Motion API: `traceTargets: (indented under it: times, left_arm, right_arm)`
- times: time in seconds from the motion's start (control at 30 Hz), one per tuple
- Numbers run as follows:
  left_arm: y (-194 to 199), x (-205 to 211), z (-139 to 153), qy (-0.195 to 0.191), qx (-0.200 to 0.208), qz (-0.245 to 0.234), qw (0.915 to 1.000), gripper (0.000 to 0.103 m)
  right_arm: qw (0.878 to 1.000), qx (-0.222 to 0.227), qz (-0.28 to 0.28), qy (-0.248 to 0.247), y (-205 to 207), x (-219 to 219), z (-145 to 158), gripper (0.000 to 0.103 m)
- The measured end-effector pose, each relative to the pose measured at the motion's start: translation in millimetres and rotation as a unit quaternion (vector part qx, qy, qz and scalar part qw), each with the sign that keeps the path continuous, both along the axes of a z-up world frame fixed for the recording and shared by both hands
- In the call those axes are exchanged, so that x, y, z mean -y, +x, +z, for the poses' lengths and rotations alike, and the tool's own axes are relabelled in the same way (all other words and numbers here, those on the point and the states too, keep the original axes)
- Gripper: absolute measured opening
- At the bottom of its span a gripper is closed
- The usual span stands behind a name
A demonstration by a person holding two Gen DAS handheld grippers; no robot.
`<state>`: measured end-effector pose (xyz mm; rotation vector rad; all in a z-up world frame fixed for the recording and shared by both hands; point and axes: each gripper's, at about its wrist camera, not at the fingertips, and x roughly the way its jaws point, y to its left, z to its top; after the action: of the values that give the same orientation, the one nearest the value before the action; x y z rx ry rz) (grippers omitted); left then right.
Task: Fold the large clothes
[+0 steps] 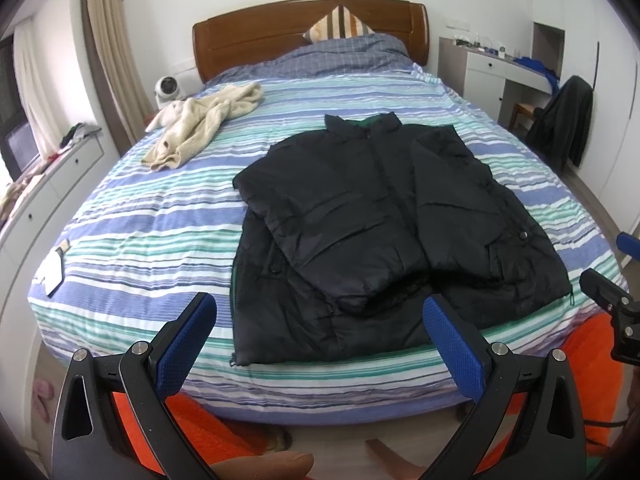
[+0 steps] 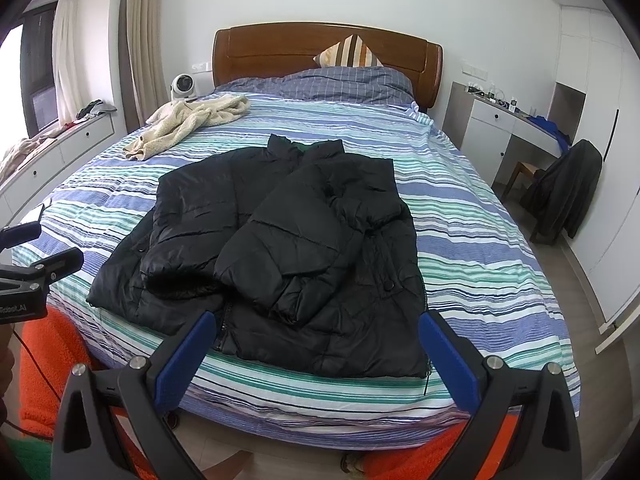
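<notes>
A black puffer jacket (image 1: 372, 216) (image 2: 280, 240) lies flat on the striped bed (image 1: 140, 240) (image 2: 480, 240), collar toward the headboard, both sleeves folded in over its front. My left gripper (image 1: 318, 312) hovers open over the jacket's hem near the foot of the bed, holding nothing. In the right wrist view my right gripper (image 2: 318, 330) is also open and empty above the hem. Part of the right gripper's body shows at the right edge of the left wrist view, and part of the left gripper's body shows at the left edge of the right wrist view.
A beige fleece garment (image 1: 200, 124) (image 2: 188, 122) lies crumpled at the bed's far left. A wooden headboard (image 1: 308, 28), a striped pillow (image 1: 340, 24), a white fan (image 1: 168, 90), a desk with a chair and dark coat (image 1: 560, 120) on the right, drawers on the left. Orange fabric (image 1: 580, 360) sits below the grippers.
</notes>
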<state>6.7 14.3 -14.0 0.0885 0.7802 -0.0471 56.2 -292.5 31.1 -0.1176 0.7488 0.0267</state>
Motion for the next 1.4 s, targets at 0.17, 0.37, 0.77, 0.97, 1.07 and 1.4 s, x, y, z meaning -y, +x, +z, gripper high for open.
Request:
traceTargets:
  times: [0.17,0.37,0.77,0.97,1.07,1.4]
  left_arm:
    - [2,-4,0,-0.008,0.001,-0.001,1.0,0.103]
    - [2,-9,-2,-0.002,0.003,0.013,0.9999,0.103]
    - [1,-34,-24,0.015,-0.031,0.058,0.9977,0.103]
    - [12,-25,-25,0.012,-0.028,0.039,0.9988,0.103]
    - [12,-16,-18,0.007,-0.016,0.025,0.9995,0.103]
    - [22,1,-16,0.033,-0.014,-0.001,0.9993,0.103]
  right_arm:
    - [0.999,0.012,0.045,-0.005,5,-2,-3,0.103]
    - [0.973,-0.012,0.2,-0.112,54,-38,-53,0.103]
    - [0.983,-0.006,0.182,-0.035,132,-21,-71,0.013]
    - [0.992,0.115,-0.032,0.038,100,153,48,0.013]
    - [0.982,0.129,-0.138,0.034,85,235,63,0.013]
    - [0.939,-0.043,-0.329,0.089,92,403,-82,0.013]
